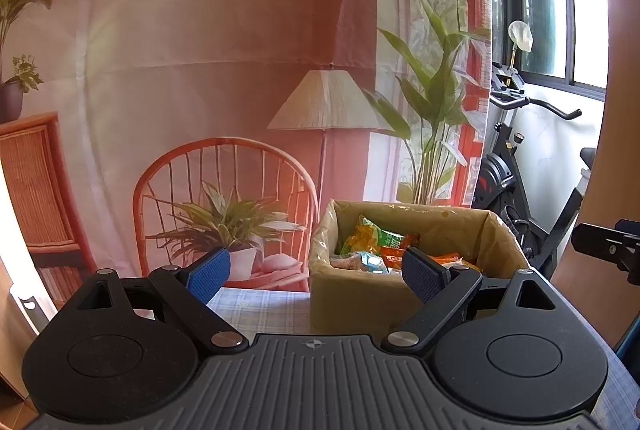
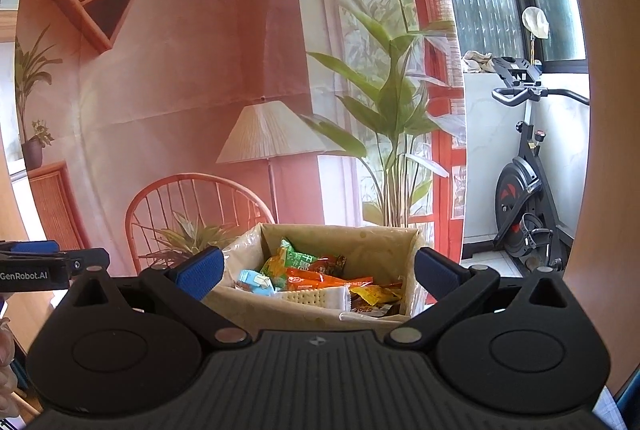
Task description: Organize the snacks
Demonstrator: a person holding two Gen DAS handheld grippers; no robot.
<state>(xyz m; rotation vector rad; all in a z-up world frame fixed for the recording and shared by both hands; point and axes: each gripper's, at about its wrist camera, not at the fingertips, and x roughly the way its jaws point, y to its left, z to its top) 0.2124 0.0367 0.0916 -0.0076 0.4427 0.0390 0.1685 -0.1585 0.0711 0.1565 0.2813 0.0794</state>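
In the left wrist view, the left gripper is held level above a table covered with a pale checked cloth, its two blue-padded fingers spread wide with nothing between them. The open brown cardboard box lined with clear plastic stands on the cloth ahead and a little to the right, so that the right-hand finger overlaps its near rim. Inside it lie the snack packets: a yellow-green bag on top, orange wrappers and a pale blue one beside it. The box's near wall and the finger hide the lower packets. At the right edge a black piece of the other gripper juts in, cut off by the frame. Behind the table hangs a printed backdrop of a pink room with a rattan chair and floor lamp; a black exercise bike stands by the window to the right.

In the right wrist view, the right gripper is raised just in front of the same box, pointing over its near rim, fingers wide apart and empty. The packets show more fully here, including a white cracker pack at the front; the print on the wrappers is too small to read. The left gripper's tip enters from the left edge, its jaws out of sight. The gripper body hides the table.
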